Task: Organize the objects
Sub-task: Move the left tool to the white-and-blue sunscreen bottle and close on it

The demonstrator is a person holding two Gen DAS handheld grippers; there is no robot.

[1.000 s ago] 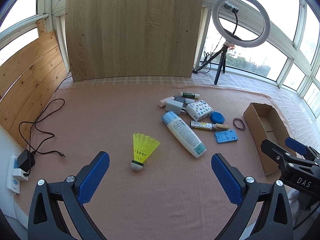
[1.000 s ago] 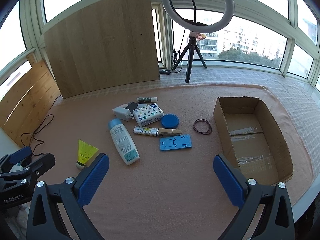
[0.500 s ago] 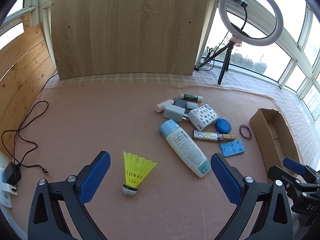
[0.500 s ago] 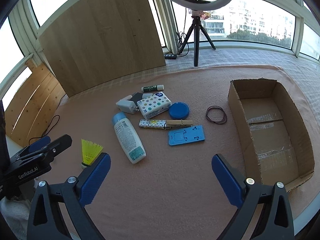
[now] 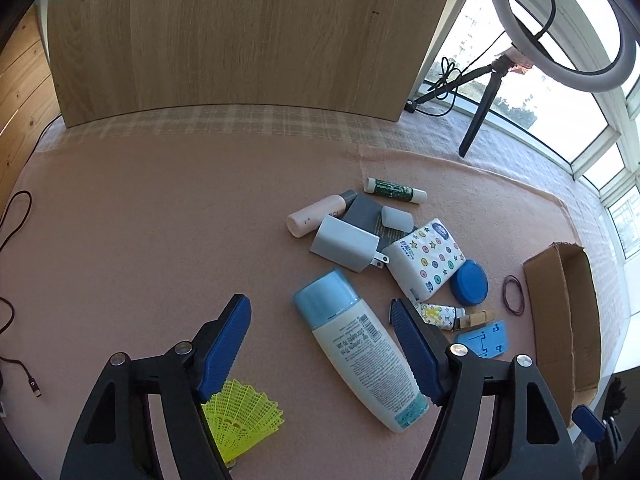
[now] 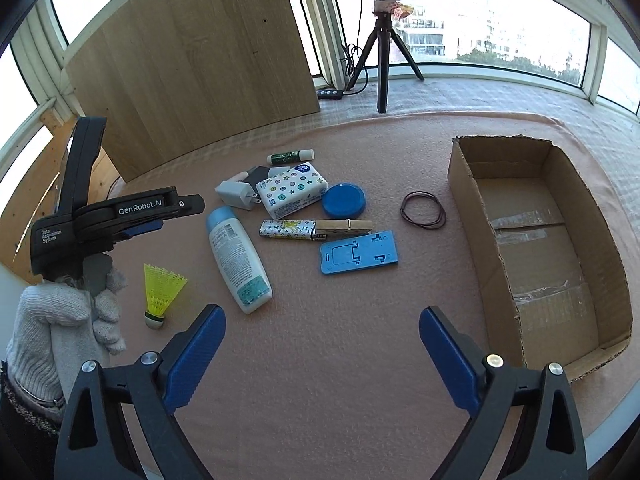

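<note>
My left gripper (image 5: 320, 308) is open and hangs over the pink cloth; the white lotion bottle (image 5: 360, 344) with a light blue cap lies between its fingers, nearer the right one. A yellow shuttlecock (image 5: 240, 420) lies under the left finger. In the right wrist view the left gripper (image 6: 156, 216) hovers above the bottle (image 6: 238, 258) and shuttlecock (image 6: 160, 288). My right gripper (image 6: 320, 320) is open and empty above bare cloth. An empty cardboard box (image 6: 560, 240) stands to its right.
A cluster lies behind the bottle: charger (image 5: 344, 244), tissue pack (image 5: 428, 256), blue lid (image 5: 468, 282), green glue stick (image 5: 394, 190), clothespin (image 6: 344, 226), blue phone stand (image 6: 358, 256), hair tie (image 6: 423, 210). A ring light tripod (image 6: 380, 52) and a wooden board (image 5: 240, 36) stand at the back.
My left gripper has moved forward and right, from the shuttlecock to over the bottle. My right gripper has moved forward slightly. Both stay open.
</note>
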